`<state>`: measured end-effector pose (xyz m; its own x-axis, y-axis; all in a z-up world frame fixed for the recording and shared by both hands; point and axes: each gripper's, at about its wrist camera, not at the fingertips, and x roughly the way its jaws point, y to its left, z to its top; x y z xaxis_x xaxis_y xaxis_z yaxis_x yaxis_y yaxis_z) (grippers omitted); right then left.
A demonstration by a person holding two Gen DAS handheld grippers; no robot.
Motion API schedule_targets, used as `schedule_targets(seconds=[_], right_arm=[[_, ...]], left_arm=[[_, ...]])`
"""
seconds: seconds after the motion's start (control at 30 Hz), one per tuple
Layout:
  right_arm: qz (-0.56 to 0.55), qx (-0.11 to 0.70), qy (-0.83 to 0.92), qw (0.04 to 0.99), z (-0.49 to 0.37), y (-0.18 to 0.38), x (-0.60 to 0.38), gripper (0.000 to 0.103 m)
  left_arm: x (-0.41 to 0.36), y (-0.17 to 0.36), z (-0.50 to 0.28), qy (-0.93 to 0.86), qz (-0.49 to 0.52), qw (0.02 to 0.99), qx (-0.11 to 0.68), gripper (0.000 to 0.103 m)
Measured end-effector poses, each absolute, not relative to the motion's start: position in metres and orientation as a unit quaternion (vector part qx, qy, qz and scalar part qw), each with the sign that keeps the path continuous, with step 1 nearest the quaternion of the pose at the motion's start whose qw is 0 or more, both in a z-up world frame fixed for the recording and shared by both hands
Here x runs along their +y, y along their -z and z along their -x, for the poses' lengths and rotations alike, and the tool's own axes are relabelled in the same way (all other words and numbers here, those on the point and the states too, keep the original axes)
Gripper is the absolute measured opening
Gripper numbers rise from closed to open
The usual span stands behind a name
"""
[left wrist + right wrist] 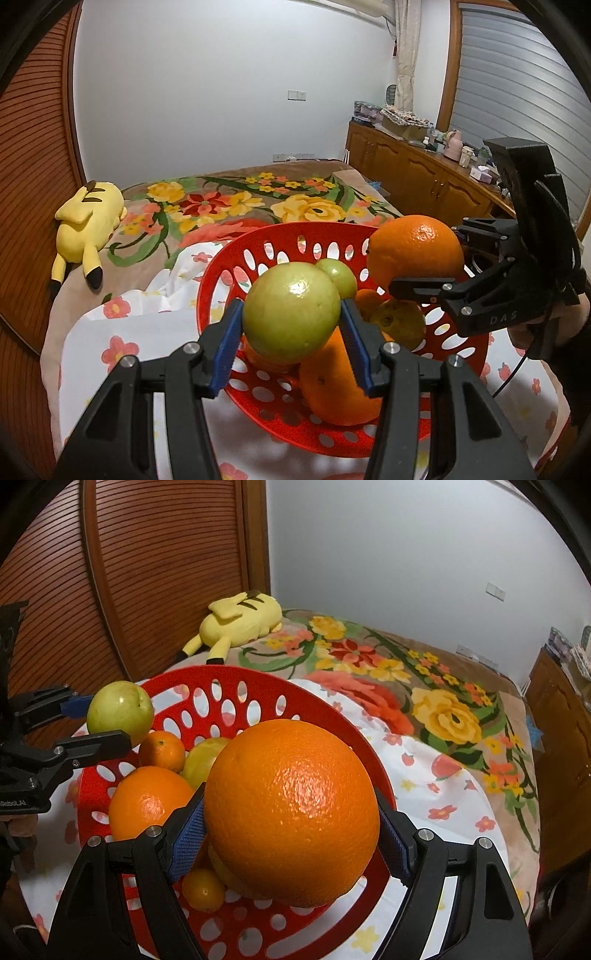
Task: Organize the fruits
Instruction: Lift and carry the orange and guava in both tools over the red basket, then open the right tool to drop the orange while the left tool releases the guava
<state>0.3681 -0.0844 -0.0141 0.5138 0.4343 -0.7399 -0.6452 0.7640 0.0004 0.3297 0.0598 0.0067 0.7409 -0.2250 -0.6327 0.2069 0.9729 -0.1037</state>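
Two fruits are held above a red perforated basket (221, 266) set on a flowered white cloth (122, 332) on the bed. A green fruit (291, 312) is clamped between the blue pads of the left gripper (291, 332), its fingers fairly narrow. A large orange (291, 812) is gripped by the right gripper (291, 845), whose fingers are spread wide around it. More oranges and green fruits are piled inside the basket. A yellow plush toy (88, 221) is seen at ten o'clock in the left wrist view.
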Motion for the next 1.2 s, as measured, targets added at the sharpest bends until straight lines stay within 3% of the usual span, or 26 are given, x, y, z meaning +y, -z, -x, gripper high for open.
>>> schedule_targets(seconds=[0.83,1.2], right_arm=[[0.149,0.383,-0.288,0.865,-0.382,0.019,-0.076,0.084],[0.141,0.341,-0.28,0.886,-0.376,-0.003,-0.086,0.088]], left_arm=[[0.067,0.0,-0.343,0.108,0.01,0.93,0.351,0.051],[0.067,0.003,-0.348,0.108,0.008,0.929,0.353,0.051]])
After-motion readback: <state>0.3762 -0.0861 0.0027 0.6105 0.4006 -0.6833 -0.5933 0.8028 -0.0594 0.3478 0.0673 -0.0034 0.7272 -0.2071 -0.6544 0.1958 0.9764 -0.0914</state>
